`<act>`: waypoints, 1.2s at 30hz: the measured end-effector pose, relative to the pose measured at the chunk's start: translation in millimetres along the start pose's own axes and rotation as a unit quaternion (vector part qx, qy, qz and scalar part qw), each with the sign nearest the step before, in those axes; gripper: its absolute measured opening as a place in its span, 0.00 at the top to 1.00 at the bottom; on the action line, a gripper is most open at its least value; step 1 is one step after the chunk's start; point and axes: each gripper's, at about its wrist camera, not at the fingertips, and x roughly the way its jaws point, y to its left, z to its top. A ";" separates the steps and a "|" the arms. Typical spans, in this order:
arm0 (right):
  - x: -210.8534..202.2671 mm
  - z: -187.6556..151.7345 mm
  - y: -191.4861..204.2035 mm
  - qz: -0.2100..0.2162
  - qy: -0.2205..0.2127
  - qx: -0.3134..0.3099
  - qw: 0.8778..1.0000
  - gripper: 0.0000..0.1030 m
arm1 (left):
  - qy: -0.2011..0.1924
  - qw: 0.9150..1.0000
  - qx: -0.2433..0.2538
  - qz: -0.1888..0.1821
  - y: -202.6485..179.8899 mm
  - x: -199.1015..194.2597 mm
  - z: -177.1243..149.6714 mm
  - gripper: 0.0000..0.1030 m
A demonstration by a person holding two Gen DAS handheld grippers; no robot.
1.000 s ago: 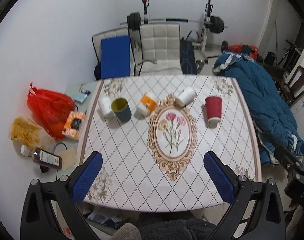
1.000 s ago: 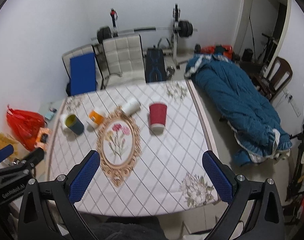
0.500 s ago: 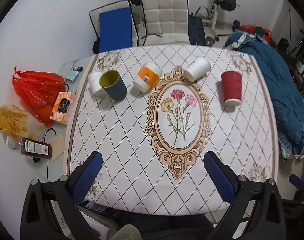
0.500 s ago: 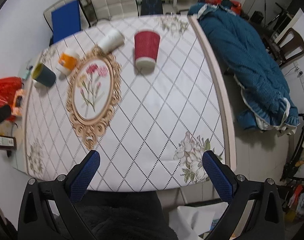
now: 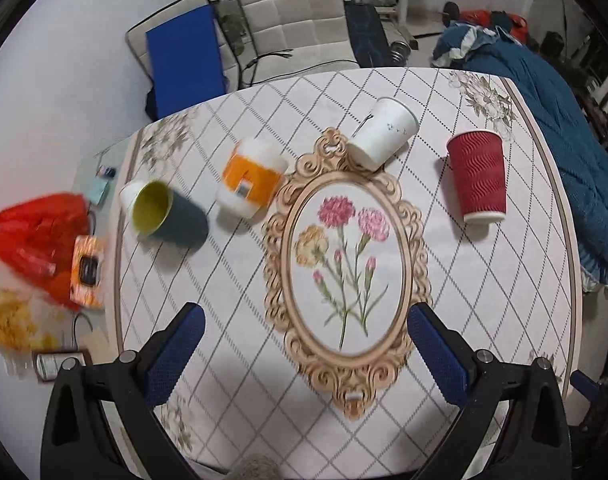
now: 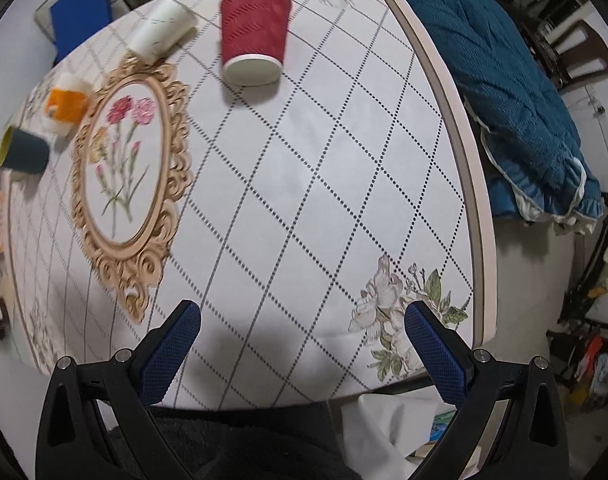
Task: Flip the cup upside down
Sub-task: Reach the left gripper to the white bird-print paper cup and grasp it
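Both sets of blue fingers are spread wide with nothing between them: the left gripper (image 5: 302, 338) hangs over the near end of the worktop (image 5: 483, 280), the right gripper (image 6: 302, 338) over its near right corner. A blue quilt (image 6: 515, 92) lies close along the worktop's right edge; the near half of the cloth is bare. At the far end, the red cup (image 5: 477, 178) stands rim-down and apart. A white cup (image 5: 383, 132), an orange-banded cup (image 5: 250, 178) and a dark cup (image 5: 166, 214) lie tipped; something white behind the dark one is mostly hidden.
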 end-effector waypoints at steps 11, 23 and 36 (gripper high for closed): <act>44.2 64.0 6.8 -0.012 0.035 0.035 0.999 0.00 | 0.026 0.998 0.060 0.014 -21.3 73.7 79.0 0.00; 68.1 109.2 6.1 -0.016 0.053 0.054 0.997 0.00 | 0.061 0.979 0.194 0.030 -63.1 130.5 155.2 0.00; 75.2 130.5 4.8 -0.023 0.059 0.061 0.996 0.00 | 0.080 0.950 0.298 0.035 -108.7 166.2 178.4 0.00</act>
